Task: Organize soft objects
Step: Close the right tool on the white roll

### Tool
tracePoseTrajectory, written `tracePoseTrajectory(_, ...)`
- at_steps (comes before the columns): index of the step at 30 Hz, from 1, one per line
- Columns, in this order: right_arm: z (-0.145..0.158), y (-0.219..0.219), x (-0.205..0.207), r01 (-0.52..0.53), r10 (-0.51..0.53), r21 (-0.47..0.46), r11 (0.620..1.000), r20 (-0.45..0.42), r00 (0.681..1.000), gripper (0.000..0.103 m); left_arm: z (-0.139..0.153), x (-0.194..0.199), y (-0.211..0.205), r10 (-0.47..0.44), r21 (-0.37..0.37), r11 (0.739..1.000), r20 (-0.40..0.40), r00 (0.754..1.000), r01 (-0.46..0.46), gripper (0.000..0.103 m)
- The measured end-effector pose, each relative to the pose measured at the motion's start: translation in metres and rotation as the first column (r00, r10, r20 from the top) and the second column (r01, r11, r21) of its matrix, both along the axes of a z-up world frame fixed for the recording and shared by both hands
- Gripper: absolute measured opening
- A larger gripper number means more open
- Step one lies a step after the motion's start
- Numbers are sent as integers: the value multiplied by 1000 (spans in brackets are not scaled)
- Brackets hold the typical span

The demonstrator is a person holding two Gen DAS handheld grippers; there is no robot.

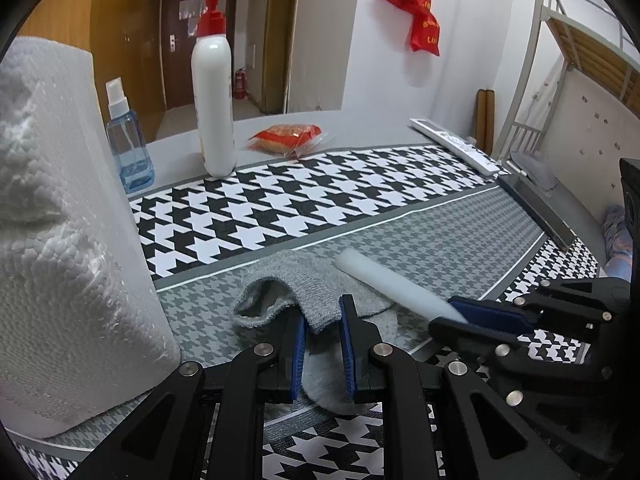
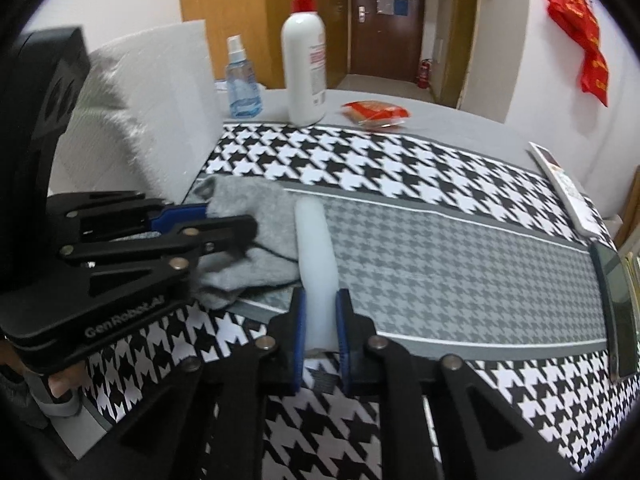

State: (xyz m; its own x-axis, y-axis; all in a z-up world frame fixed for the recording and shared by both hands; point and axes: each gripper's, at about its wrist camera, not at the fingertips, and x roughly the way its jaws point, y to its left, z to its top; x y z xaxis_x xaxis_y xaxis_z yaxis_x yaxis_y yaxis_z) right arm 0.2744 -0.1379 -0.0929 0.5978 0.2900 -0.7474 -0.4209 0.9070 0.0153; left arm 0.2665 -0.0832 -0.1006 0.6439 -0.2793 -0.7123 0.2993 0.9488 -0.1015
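Observation:
A grey sock lies on the houndstooth cloth, and my left gripper is shut on its middle. A white foam stick lies across the sock's right side; my right gripper comes in from the right and is shut on its near end. In the right wrist view the right gripper pinches the foam stick, which points away along the cloth. The sock lies left of it, under the left gripper.
A paper towel roll stands close at the left. A blue spray bottle, a white pump bottle and a red snack packet stand at the table's far side. A remote and a dark phone lie at the right.

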Motion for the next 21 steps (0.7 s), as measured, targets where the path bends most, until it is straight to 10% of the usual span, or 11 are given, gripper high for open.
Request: tracePoseTrajectory(21, 34, -29, -28, 49, -55, 56, 997, 101, 993, 18, 30, -27, -7, -20, 10, 1000, 116, 993, 19, 17)
